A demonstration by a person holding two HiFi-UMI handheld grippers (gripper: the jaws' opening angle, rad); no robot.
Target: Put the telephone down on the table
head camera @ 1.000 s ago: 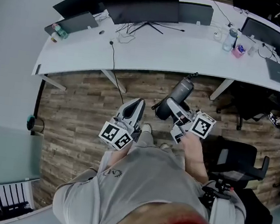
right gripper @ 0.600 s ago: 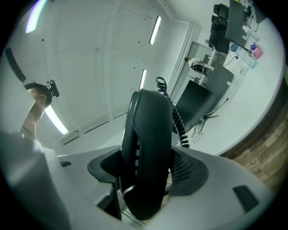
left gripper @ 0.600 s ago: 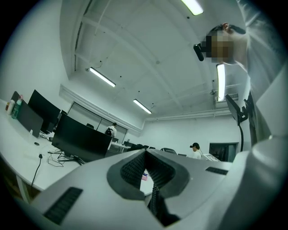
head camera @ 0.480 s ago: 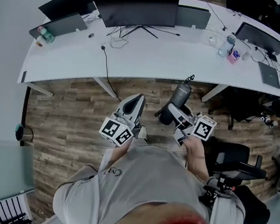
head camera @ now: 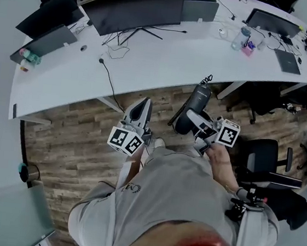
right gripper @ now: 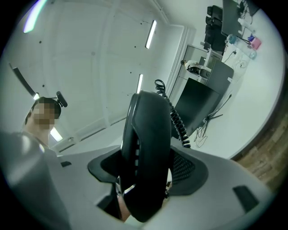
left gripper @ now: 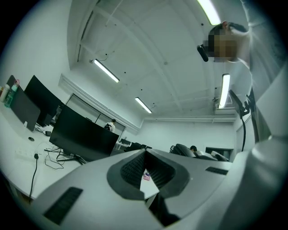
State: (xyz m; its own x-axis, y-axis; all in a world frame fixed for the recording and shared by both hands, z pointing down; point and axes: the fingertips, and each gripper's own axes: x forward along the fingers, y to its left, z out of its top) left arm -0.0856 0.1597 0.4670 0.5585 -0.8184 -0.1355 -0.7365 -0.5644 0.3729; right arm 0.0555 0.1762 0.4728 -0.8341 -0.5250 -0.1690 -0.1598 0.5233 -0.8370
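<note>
A dark telephone handset with a coiled cord is clamped upright in my right gripper, over the wooden floor just short of the white curved table. In the right gripper view the telephone fills the gap between the jaws and sticks far out past them. My left gripper is beside it to the left, also short of the table's front edge, its jaws closed together with nothing between them.
On the table stand a large monitor, a second monitor at the left, laptops, a water bottle, cables and small items. Office chairs are at my right. Table legs stand below the front edge.
The head view has swung, so the table sits further up and left in it. Both grippers have kept their place in front of me, and the phone is still held.
</note>
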